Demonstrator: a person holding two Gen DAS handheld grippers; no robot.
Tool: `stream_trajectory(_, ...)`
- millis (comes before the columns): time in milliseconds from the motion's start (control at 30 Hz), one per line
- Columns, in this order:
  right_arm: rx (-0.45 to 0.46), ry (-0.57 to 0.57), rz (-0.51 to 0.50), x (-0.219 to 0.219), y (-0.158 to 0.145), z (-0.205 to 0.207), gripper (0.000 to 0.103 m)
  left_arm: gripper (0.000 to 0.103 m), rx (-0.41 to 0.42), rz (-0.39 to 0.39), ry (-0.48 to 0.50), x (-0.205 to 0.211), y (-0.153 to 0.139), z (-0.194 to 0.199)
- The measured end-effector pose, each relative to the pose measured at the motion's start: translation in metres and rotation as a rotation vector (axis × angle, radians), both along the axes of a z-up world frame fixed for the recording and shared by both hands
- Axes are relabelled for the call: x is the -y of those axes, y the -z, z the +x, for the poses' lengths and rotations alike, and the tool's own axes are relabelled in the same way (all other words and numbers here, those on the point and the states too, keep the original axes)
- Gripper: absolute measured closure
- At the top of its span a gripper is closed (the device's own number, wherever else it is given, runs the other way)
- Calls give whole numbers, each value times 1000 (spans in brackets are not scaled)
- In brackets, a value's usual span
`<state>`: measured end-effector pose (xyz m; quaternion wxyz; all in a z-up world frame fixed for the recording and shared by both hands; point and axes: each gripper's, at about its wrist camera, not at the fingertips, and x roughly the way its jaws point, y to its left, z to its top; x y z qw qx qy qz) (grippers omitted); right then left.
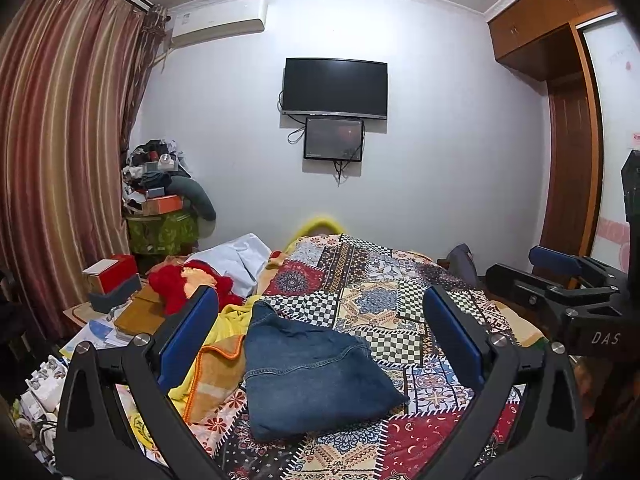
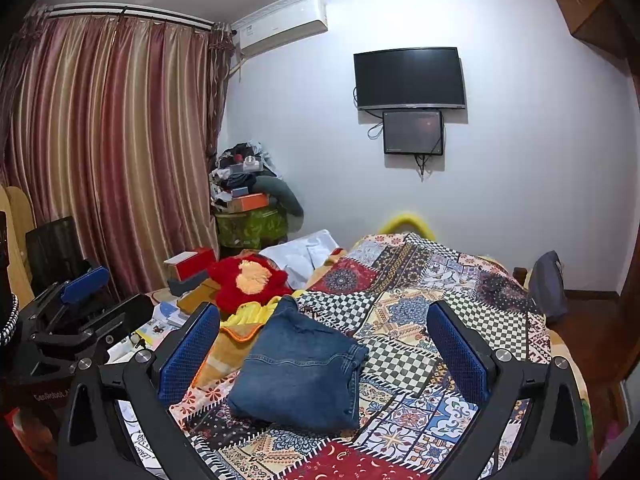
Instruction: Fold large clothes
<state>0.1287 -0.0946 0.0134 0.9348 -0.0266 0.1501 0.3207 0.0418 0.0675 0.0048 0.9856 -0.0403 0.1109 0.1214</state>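
We hold the left gripper [image 1: 320,336] with its blue pads spread wide and nothing between them; the right gripper [image 2: 324,344] is spread the same way and equally empty; both hover above the jeans [image 1: 312,380], apart from the cloth. The jeans lie in a compact folded bundle on the patchwork quilt [image 1: 400,300], so we judge the folding of this garment as good as done, and the step in hand looks like letting go and drawing back. The next move, as we see it, calls either for a last pat to square the bundle or for fetching another garment. Just left of the jeans lies a yellow and orange blanket [image 1: 216,356], its edge touching them; beyond that sits a red plush toy [image 1: 184,284] and white cloth [image 1: 236,258]; boxes and papers [image 1: 100,332] crowd the quilt's left side, leaving little room there.
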Motion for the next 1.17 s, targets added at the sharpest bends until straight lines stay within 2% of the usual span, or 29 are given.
stream_trajectory(1167, -16, 23, -9, -7, -1, 2, 0, 0, -9, -10, 19, 3, -1, 2)
